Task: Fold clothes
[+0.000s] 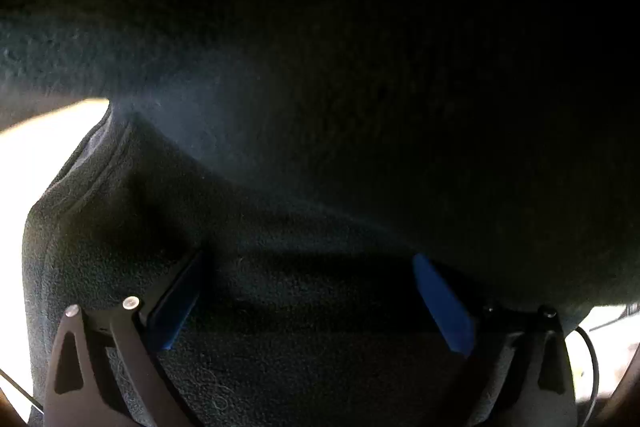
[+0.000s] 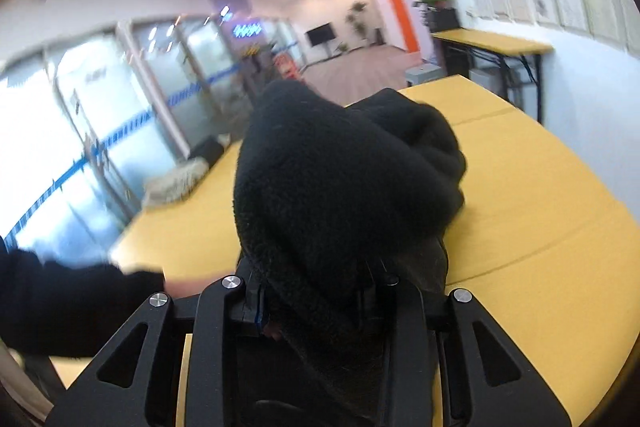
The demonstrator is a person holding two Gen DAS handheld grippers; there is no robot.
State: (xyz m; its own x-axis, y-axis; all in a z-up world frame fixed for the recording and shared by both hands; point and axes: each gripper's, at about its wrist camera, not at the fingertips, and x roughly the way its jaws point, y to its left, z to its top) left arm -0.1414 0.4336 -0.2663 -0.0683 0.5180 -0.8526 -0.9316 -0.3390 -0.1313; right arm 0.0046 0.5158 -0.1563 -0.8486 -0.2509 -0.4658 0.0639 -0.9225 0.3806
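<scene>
fleece [image 2: 344, 187] bunched in right gripper [image 2: 316, 301] – clamped; left gripper [image 1: 308, 291] wide, fleece between.

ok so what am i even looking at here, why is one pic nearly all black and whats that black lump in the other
No robot here: a person holds a two-finger claw in each hand, with a wide-angle camera on each looking along its fingers. The dark picture comes from the left claw; black fleece clothing fills its view, and its blue pads stand wide apart with cloth bunched between them. The other picture comes from the right claw, which pinches a bunch of the same kind of fleece above a yellow table. The person's dark sleeve shows at lower left.
</scene>
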